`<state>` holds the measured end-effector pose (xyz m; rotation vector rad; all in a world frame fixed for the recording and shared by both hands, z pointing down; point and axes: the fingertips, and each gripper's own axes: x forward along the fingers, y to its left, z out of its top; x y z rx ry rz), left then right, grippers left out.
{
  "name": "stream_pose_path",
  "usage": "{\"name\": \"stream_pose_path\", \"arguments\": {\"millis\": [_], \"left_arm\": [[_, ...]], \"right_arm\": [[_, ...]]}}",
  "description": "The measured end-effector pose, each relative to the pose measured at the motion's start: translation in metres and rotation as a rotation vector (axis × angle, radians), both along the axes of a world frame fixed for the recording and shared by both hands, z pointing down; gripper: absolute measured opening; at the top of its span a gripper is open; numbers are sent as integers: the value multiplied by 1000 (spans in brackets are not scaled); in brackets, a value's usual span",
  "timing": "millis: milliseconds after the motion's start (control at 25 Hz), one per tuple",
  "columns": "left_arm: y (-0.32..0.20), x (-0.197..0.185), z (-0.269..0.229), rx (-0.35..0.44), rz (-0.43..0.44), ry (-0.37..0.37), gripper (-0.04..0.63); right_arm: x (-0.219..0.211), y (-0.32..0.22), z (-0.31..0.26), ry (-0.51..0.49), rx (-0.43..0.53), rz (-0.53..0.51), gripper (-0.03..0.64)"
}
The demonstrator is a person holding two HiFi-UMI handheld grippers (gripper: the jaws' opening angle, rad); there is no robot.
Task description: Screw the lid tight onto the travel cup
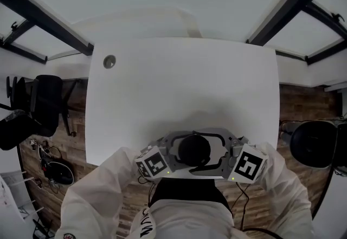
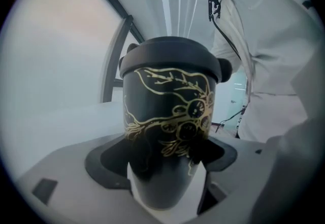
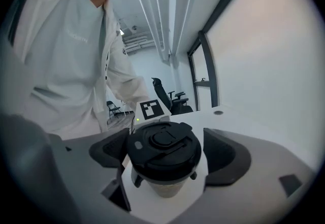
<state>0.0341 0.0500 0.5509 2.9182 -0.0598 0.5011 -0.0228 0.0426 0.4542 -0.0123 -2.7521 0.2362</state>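
Two tongs, one cup | left tongs (image 2: pixel 165 169) clamped low on the travel cup (image 2: pixel 167 111), coming from the cup's left | cup upright in the air, long axis vertical, near edge of the bench (image 1: pixel 179 81) below it | lid (image 3: pixel 163 147) sat on top | right tongs (image 3: pixel 165 158) look snug round the lid from the cup's right, so I'd guess the twist goes round that axis

Travel cup (image 2: pixel 167 116) body: in the head view, hidden beneath its lid (image 1: pixel 194 149); in the right gripper view, only a pale strip shows below the lid.
Right gripper (image 3: pixel 165 156) contact: cannot tell whether the jaws press the lid.
Floor clutter (image 1: pixel 51 166), beyond the table's left edge: too small to identify.
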Motion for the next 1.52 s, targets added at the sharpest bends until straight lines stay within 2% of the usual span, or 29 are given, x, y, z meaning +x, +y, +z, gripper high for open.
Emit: {"name": "stream_pose_path", "arguments": {"millis": [160,320,600,680,800,920,1080,1240,1360,1520], "left_arm": [[1,2,4,16,-6,-6,407],[1,4,3,24,-89,9,407],[1,2,3,75,-389,19,407],[-1,3,-1,100,-465,4,407],[-3,5,-2,122,-579,-20,407],[-2,4,-3,129,-674,-22,407],[4,0,6,128,-685,-38,407],[3,3,5,102,-609,5,407],[3,1,3,79,-474,23,407],[7,-3,2,35,-282,43,407]], "right_arm": [[2,0,7,-3,29,40,425],[5,1,7,-12,26,201,425],[9,7,10,17,96,589,425],[13,5,3,-5,128,706,425],[17,-3,-11,-92,171,899,425],[20,0,-10,-63,172,1015,425],[17,7,-5,-12,174,1006,425],[15,5,-15,-132,71,954,425],[14,12,-35,-224,30,751,425],[18,15,-34,-180,20,451,425]]}}
